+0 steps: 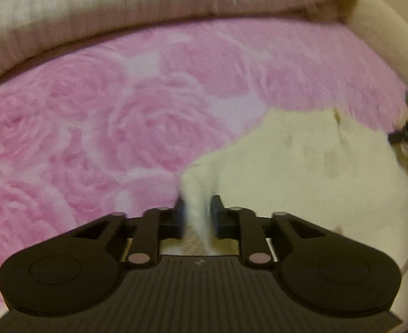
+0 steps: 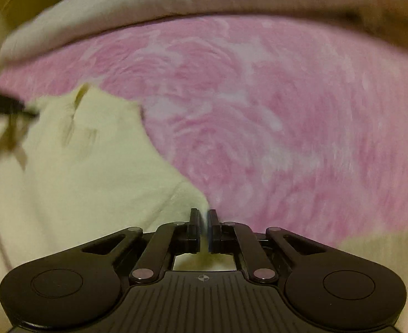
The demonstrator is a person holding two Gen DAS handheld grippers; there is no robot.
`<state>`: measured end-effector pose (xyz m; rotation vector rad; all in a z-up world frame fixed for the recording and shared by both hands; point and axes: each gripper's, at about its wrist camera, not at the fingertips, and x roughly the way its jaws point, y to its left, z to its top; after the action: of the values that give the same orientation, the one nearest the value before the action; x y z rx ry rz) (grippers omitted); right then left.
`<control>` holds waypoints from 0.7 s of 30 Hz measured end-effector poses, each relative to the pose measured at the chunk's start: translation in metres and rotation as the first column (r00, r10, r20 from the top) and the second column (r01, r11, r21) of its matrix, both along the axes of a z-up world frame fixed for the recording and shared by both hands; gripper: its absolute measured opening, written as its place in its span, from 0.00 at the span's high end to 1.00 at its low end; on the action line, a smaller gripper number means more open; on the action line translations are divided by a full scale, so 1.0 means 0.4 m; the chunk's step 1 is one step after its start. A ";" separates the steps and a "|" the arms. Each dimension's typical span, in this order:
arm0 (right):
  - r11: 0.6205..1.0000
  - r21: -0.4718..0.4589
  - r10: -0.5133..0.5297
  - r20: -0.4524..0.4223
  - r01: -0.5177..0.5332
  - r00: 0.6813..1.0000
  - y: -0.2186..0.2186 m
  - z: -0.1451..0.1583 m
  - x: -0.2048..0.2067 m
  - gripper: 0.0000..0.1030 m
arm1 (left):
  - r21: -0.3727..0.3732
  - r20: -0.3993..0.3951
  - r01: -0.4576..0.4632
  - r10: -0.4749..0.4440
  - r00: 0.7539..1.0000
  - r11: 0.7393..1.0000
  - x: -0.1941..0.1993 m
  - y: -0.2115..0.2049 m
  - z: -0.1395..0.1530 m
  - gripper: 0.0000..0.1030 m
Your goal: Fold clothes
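The left gripper [image 1: 197, 205] and right gripper [image 2: 203, 217] each pinch an edge of the pale yellow garment [image 1: 301, 172], which spreads ahead between them over the pink blanket [image 1: 93, 125], apparently light, limp, best gripped at corners.

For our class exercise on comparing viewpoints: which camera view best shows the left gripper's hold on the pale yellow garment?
The left wrist view: the left gripper is shut on a bunched fold of the pale yellow garment, seen close between its fingers. The right wrist view shows that gripper only as a dark blur at its left edge, grip unreadable.
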<state>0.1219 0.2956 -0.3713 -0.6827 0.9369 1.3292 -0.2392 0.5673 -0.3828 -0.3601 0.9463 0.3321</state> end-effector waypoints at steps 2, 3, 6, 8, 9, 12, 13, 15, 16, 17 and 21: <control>0.999 0.050 -0.013 0.054 0.010 0.998 0.033 0.033 0.012 0.98 | 0.051 0.028 -0.011 0.010 1.000 0.999 -0.011 0.006 0.025 0.87; 0.997 0.076 -0.022 0.069 0.017 0.997 0.055 0.051 0.020 0.99 | 0.065 0.047 -0.039 0.036 0.998 0.997 -0.016 0.022 0.040 0.87; 0.991 0.134 0.006 0.168 -0.028 0.986 0.147 0.092 0.011 0.99 | 0.103 0.103 -0.124 0.114 0.988 0.987 -0.031 0.072 0.085 0.87; 0.986 0.161 0.005 0.234 -0.044 0.972 0.226 0.108 0.004 1.00 | 0.128 0.137 -0.183 0.165 0.977 0.975 -0.037 0.106 0.111 0.87; 0.984 0.175 -0.002 0.257 -0.044 0.966 0.263 0.110 0.001 1.00 | 0.143 0.148 -0.214 0.193 0.970 0.966 -0.035 0.126 0.118 0.87; 0.989 0.151 -0.038 0.287 -0.006 0.957 0.391 0.089 -0.010 1.00 | 0.185 0.088 -0.287 0.275 0.957 0.940 -0.003 0.169 0.104 0.73; 0.992 0.126 -0.054 0.285 0.018 0.957 0.428 0.077 -0.013 0.99 | 0.183 0.076 -0.308 0.299 0.951 0.934 -0.011 0.168 0.101 0.70; 0.992 0.106 -0.096 0.283 0.069 0.954 0.458 0.065 -0.014 0.94 | 0.144 0.080 -0.345 0.336 0.938 0.928 -0.065 0.137 0.105 0.68; 0.987 0.121 -0.131 0.252 0.103 0.959 0.451 0.070 -0.011 0.81 | 0.125 0.082 -0.363 0.355 0.931 0.924 -0.092 0.122 0.107 0.68; 0.978 0.143 -0.179 0.195 0.153 0.964 0.426 0.080 -0.004 0.74 | 0.105 0.083 -0.380 0.373 0.924 0.919 -0.119 0.106 0.109 0.66; 0.928 0.182 -0.308 -0.118 0.325 0.944 0.224 0.104 0.005 0.55 | 0.026 0.083 -0.449 0.446 0.891 0.893 -0.227 0.044 0.116 0.64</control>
<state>0.1240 0.3852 -0.3298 -0.3038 0.9252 1.1496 -0.3301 0.5848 -0.3364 -0.5480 0.7735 0.7572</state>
